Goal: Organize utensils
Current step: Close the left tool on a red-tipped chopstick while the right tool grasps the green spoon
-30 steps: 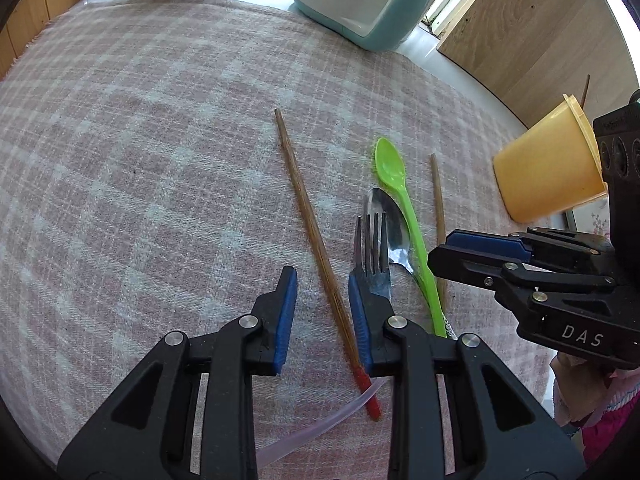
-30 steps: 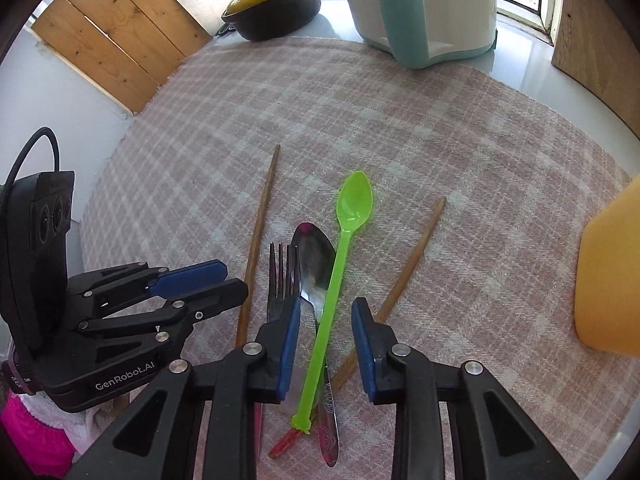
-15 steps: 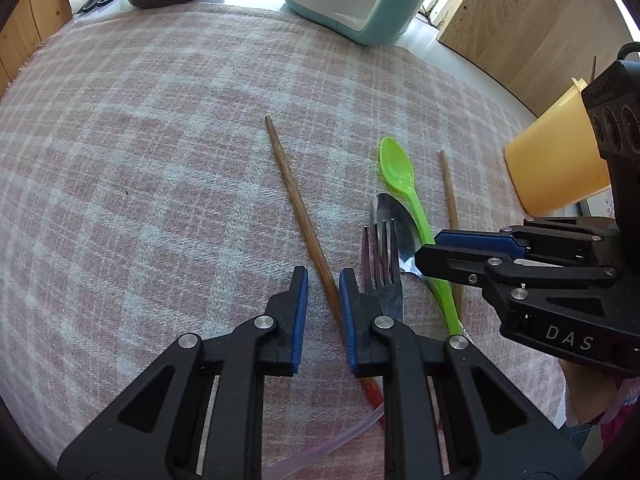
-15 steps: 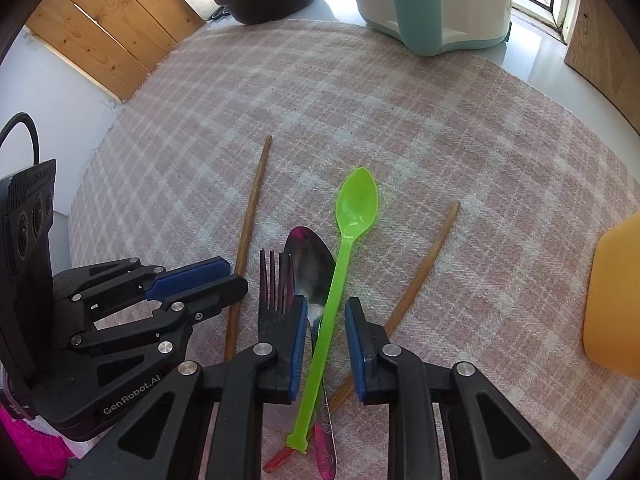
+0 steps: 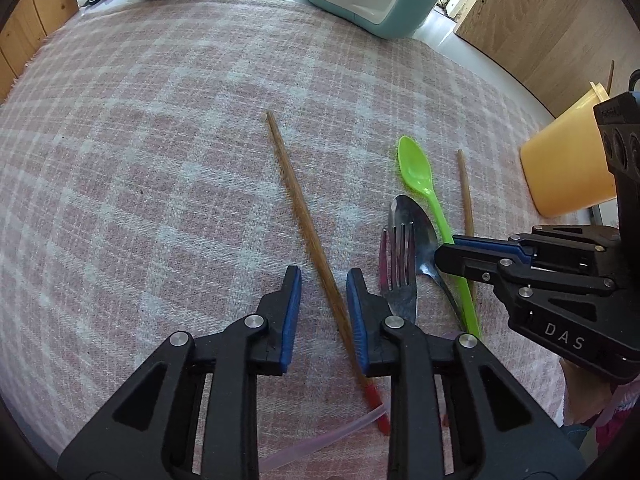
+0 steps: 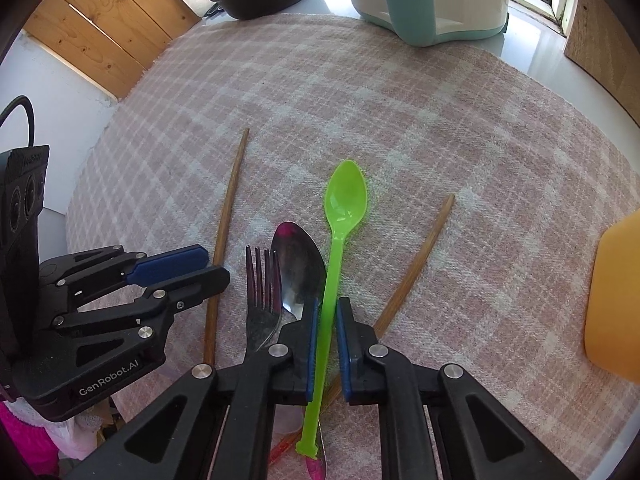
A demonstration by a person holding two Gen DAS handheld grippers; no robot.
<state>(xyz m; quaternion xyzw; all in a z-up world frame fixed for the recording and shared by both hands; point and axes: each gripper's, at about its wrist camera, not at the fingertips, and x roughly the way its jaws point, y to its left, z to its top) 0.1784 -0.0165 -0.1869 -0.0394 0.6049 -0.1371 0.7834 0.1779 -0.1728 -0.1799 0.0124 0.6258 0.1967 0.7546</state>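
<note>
Woven plaid cloth (image 6: 460, 120), matt, rough; chopsticks (image 5: 304, 216) wood; green spoon (image 6: 344, 200) glossy plastic; fork (image 6: 262, 300) & spoon (image 6: 298, 264) shiny metal.

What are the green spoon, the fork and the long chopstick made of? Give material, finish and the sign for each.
Green spoon: likely plastic; uniform bright colour, slightly see-through, glossy.
Fork: looks like polished metal; grey, with mirror-like reflections.
Long chopstick: probably wood or bamboo; matte brown with faint grain, and a red tip that may be paint.
</note>
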